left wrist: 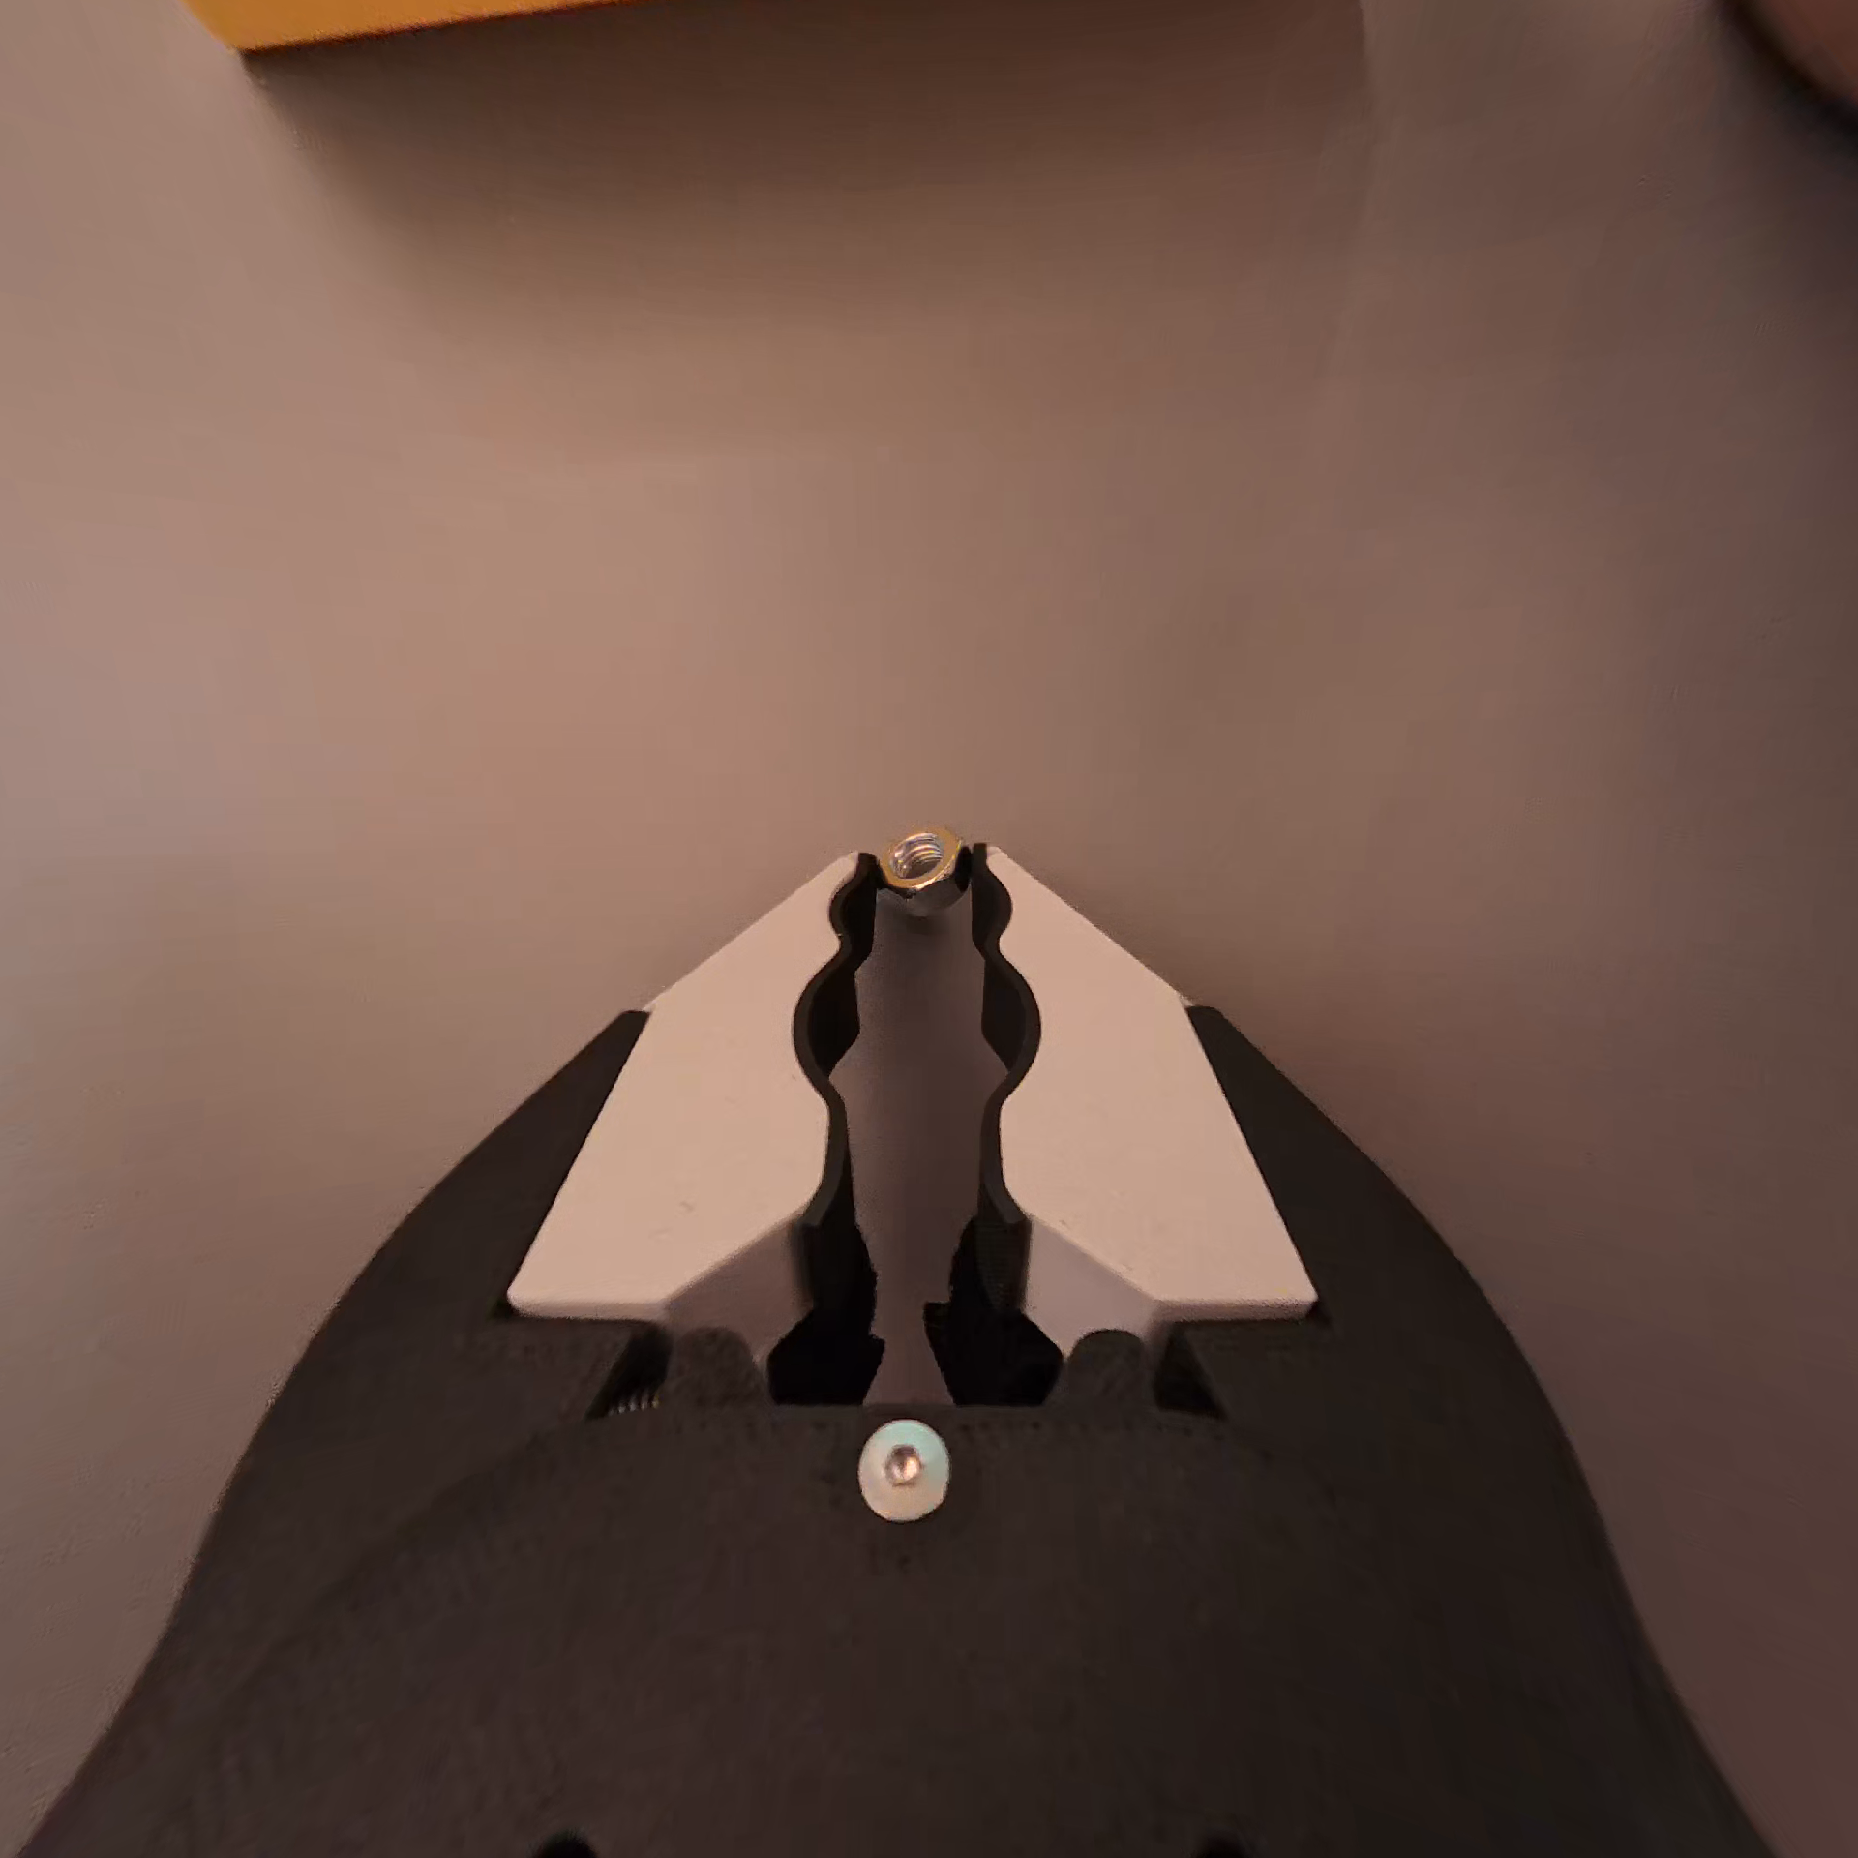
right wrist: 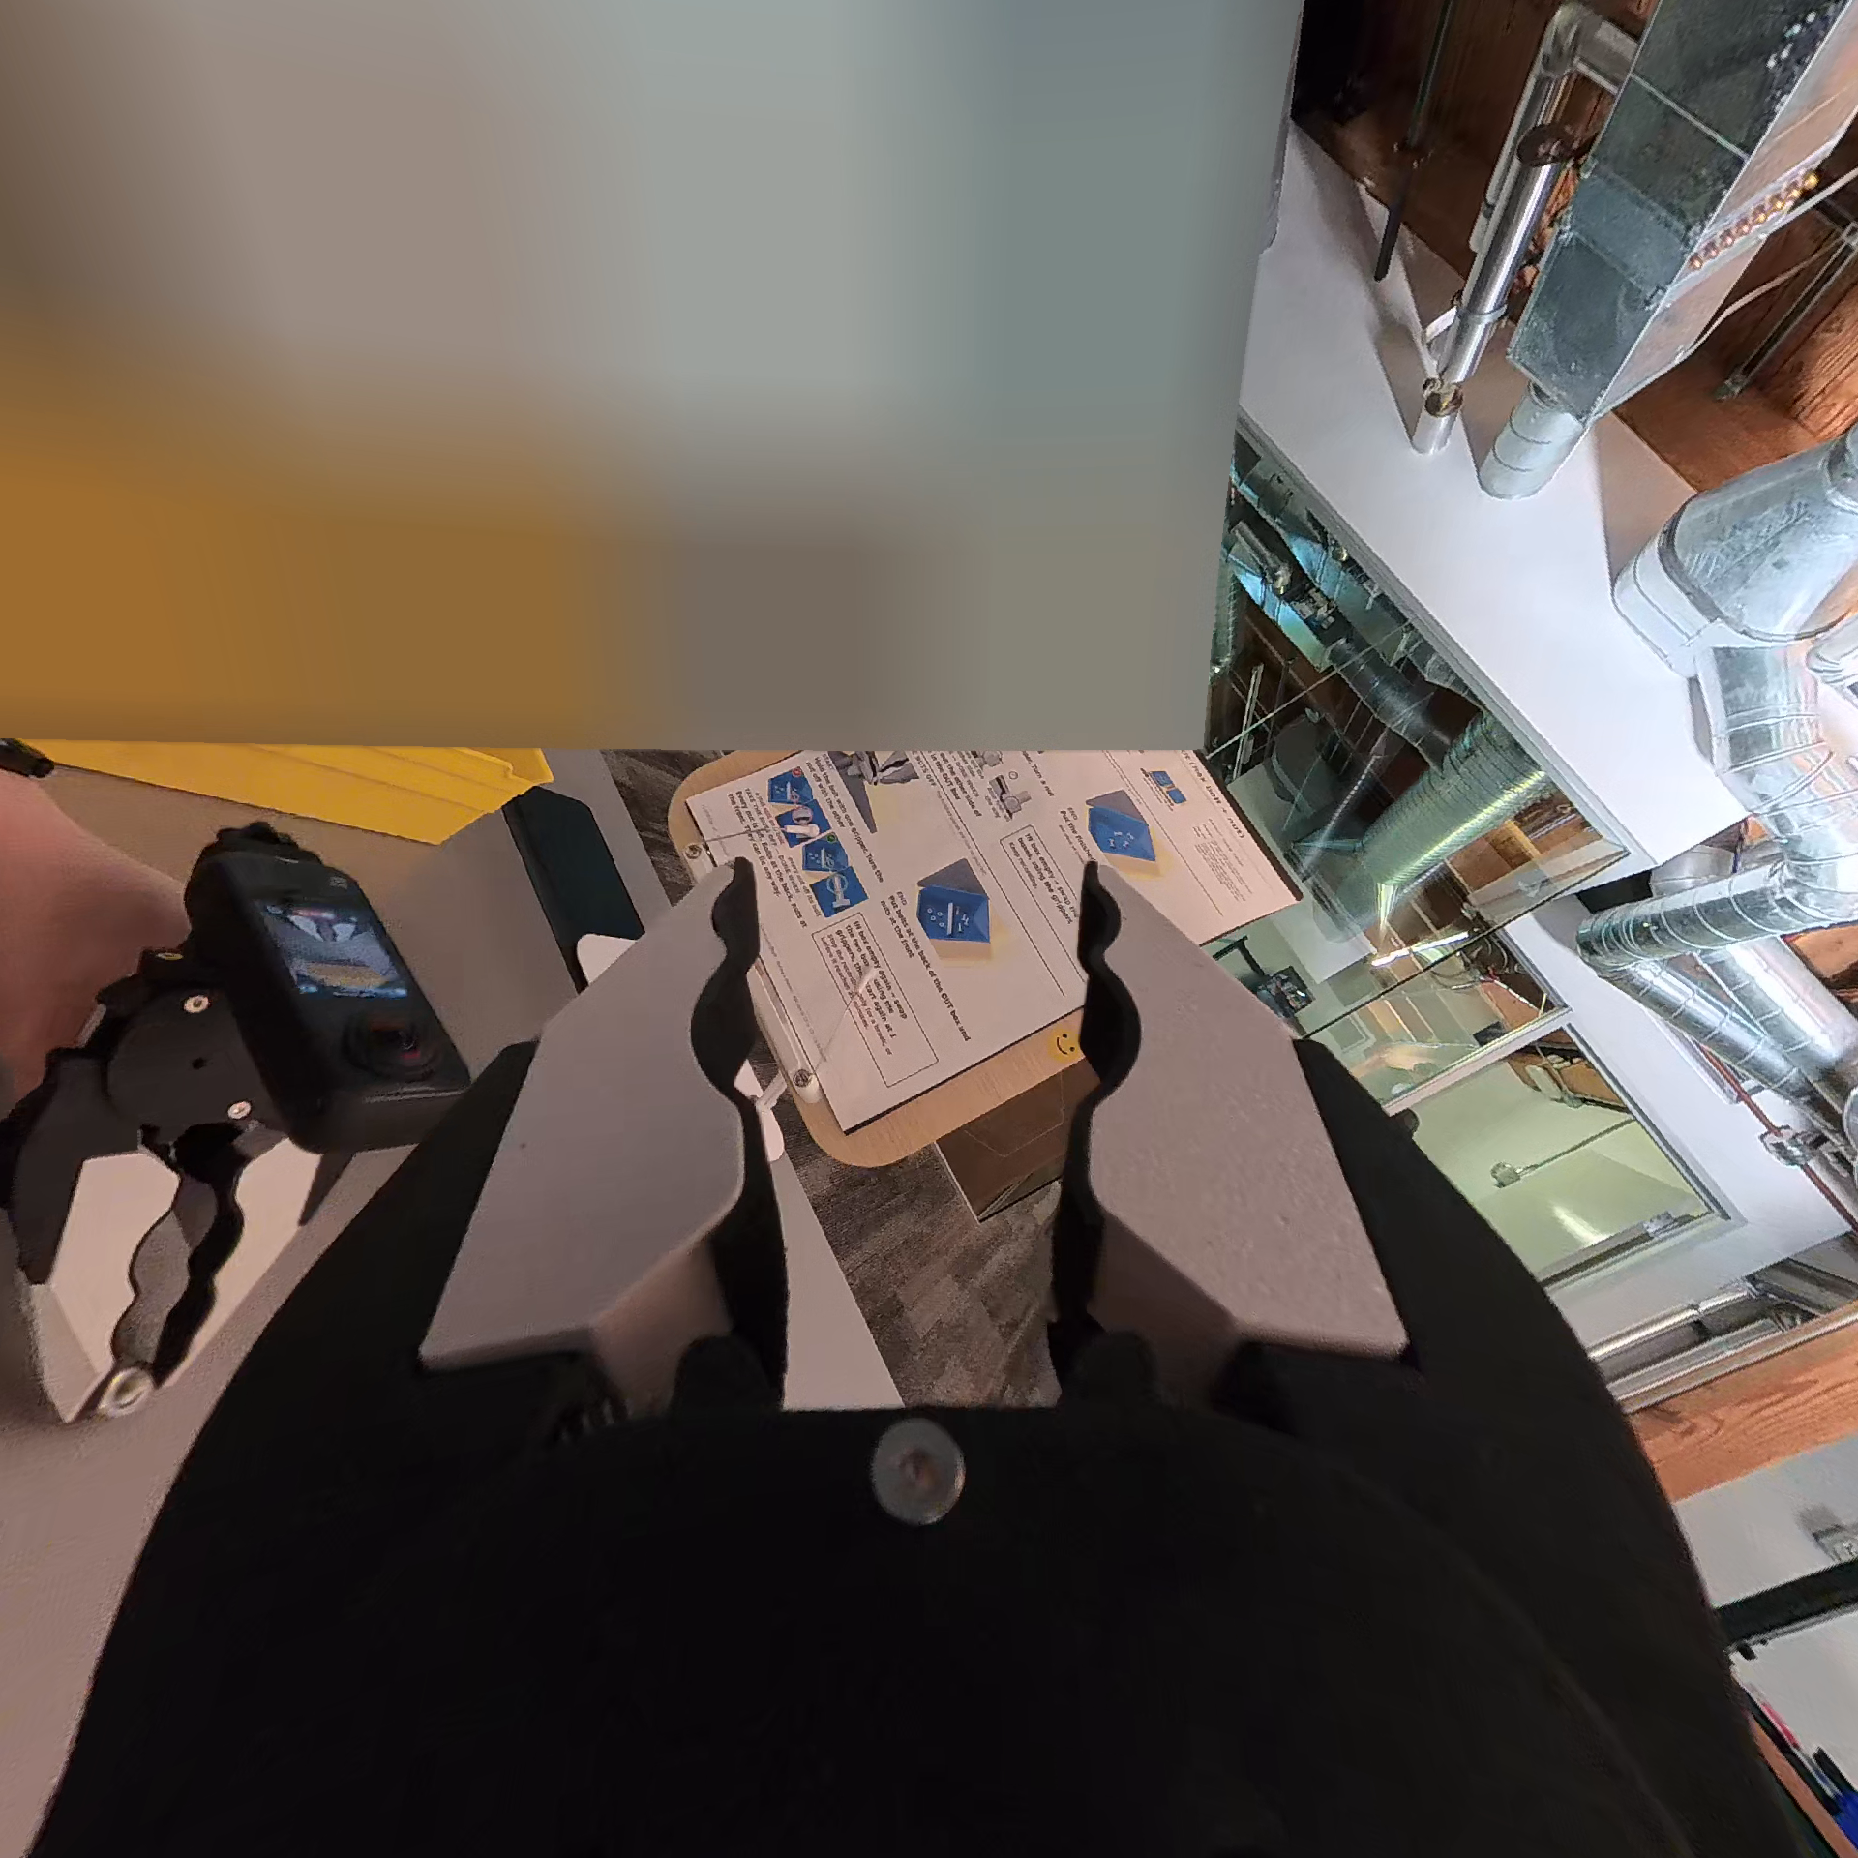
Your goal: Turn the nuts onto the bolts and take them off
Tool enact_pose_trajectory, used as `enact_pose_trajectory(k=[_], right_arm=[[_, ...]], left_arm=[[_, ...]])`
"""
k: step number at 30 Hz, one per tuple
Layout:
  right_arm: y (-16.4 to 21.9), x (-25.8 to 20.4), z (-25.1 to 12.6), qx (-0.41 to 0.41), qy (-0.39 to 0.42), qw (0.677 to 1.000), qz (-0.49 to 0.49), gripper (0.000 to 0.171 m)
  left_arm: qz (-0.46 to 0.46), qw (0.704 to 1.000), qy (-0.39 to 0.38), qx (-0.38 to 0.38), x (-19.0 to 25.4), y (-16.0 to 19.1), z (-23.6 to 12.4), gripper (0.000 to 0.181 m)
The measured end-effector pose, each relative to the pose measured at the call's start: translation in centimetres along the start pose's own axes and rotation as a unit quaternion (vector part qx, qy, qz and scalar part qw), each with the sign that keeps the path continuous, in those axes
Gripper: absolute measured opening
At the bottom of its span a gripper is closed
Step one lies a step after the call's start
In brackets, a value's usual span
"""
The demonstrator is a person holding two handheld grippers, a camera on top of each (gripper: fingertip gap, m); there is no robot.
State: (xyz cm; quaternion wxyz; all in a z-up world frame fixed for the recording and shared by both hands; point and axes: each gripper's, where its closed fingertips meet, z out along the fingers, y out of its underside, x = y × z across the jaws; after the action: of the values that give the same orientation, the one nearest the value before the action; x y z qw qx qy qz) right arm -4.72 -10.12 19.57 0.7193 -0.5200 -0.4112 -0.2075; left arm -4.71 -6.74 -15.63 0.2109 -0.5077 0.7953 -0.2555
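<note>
My left gripper (left wrist: 922, 873) is shut on a small silver hex nut (left wrist: 920, 873), pinched at the very fingertips with its threaded hole facing the camera, just above the grey table (left wrist: 603, 603). In the right wrist view the same gripper (right wrist: 141, 1377) shows at the left, held by a hand (right wrist: 60, 925), with the nut (right wrist: 126, 1387) at its tips. My right gripper (right wrist: 915, 885) is open and empty, raised off the table and rolled sideways. No bolt is in view.
A yellow bin (left wrist: 704, 20) stands at the table's far edge; it also shows in the right wrist view (right wrist: 332, 784). A printed instruction sheet on a wooden board (right wrist: 965, 945) is beyond the right fingers. Ducts (right wrist: 1709, 905) and windows fill the right side. Tip to tip, the grippers are about 35 cm apart.
</note>
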Motion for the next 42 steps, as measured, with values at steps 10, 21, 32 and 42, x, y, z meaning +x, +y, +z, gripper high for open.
enact_pose_trajectory(k=[10, 21, 32, 42], right_arm=[[-0.2, 0.3, -0.9, 0.018, -0.004, 1.000, 0.009, 0.064], [3.3, 2.4, 0.0, 0.014, 0.009, 0.999, 0.045, 0.063], [8.6, -1.6, 5.4, -0.091, -0.049, 0.995, -0.004, 0.064], [10.8, -3.6, 7.0, -0.128, -0.080, 0.988, -0.018, 0.064]], left_arm=[[-0.029, 0.998, -0.036, 0.035, -1.6, -2.0, -4.4, 0.054], [-0.051, 0.922, -0.255, 0.286, -9.3, 2.9, -39.0, 0.045], [-0.108, 0.975, -0.081, -0.179, -13.5, 25.0, -31.0, 0.033], [-0.103, 0.979, 0.026, -0.173, -13.3, 26.5, -23.6, 0.034]])
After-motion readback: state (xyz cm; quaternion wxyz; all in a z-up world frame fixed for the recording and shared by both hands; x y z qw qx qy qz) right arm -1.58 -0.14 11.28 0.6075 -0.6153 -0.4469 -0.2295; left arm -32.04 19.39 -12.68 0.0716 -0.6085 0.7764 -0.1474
